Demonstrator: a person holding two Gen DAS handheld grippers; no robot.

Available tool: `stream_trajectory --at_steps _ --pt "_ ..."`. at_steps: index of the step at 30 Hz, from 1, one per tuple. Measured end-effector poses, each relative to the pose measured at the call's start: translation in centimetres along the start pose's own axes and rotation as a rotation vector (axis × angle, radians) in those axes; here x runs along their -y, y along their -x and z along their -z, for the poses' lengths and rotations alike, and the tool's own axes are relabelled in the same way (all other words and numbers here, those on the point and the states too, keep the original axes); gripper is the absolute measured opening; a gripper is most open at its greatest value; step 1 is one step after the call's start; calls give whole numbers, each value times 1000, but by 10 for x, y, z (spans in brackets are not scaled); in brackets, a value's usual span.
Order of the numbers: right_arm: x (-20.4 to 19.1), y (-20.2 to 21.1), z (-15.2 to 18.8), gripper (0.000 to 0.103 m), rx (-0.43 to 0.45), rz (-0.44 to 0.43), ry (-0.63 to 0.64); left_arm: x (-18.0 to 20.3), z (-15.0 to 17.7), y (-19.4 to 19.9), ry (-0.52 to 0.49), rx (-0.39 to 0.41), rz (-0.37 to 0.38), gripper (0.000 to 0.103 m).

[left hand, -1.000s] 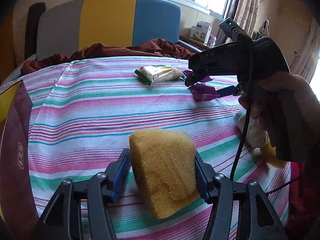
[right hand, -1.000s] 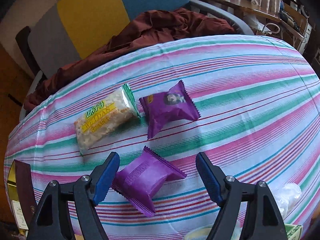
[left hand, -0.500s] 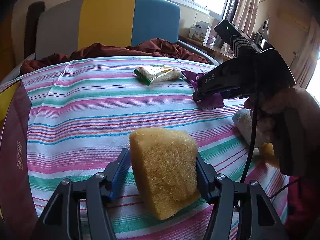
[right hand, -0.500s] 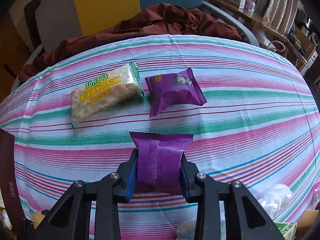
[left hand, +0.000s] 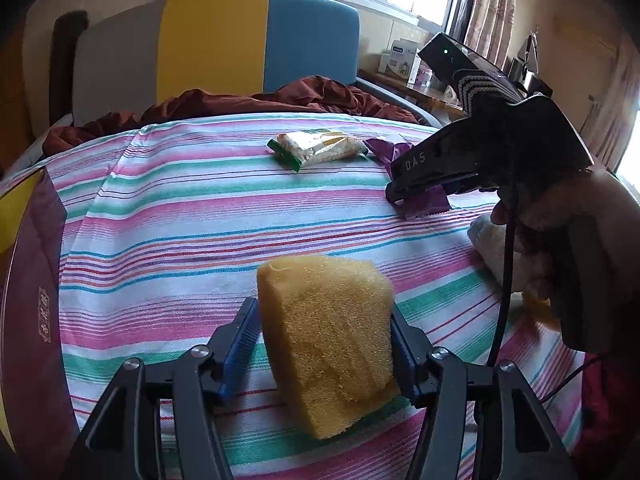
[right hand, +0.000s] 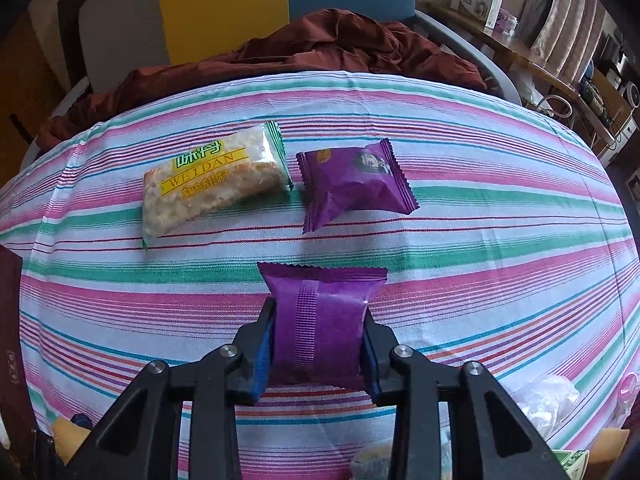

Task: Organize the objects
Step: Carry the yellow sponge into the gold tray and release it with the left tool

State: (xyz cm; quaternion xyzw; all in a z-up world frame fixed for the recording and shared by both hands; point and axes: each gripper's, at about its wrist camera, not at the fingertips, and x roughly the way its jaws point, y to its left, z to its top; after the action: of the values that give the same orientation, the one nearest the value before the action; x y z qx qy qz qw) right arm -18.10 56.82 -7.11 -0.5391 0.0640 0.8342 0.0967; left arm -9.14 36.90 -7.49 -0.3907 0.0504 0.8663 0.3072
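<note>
Your left hand-held gripper (left hand: 324, 344) is closed on a yellow sponge (left hand: 326, 340), its blue pads (left hand: 240, 340) pressing both sides of the block. The sponge stands tilted between them, over the near part of the striped cloth (left hand: 180, 220) that covers the worktop.

Your right hand-held gripper (right hand: 318, 338) is clamped around a purple snack packet (right hand: 320, 320), seam side up, with the crimped top edge sticking out past the fingers. From the left wrist view that same gripper (left hand: 400, 196) sits low toward the right edge of the worktop, and the packet (left hand: 424, 202) shows beneath its tip; whether the packet is touching the cloth or just above it, you cannot tell.

Farther back, toward the far edge, a second purple packet (right hand: 354, 182) lies flat with its printed face up. Just to its left lies a clear rice-cracker pack (right hand: 212, 184) with green ends and a yellow label reading WEIDAN; the two are close together, corners nearly meeting.

A dark red box (left hand: 28, 300) stands at the left edge of the worktop. A crumpled clear plastic wrapper (right hand: 548, 400) lies at the near right corner. Beyond the far edge, a rust-brown blanket (right hand: 320, 48) is bunched against a grey, yellow and blue chair back (left hand: 240, 44).
</note>
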Motion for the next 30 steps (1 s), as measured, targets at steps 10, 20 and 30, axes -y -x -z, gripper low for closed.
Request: stream_trajectory --at_steps 10,20,30 --pt "-7 -1 1 35 15 37 49 4 1 2 -12 0 -17 60" --pt "-11 3 3 35 41 56 82 5 4 22 -9 -20 -18 46" --pt "-12 2 1 35 51 67 98 -103 -36 158 134 92 -98 48"
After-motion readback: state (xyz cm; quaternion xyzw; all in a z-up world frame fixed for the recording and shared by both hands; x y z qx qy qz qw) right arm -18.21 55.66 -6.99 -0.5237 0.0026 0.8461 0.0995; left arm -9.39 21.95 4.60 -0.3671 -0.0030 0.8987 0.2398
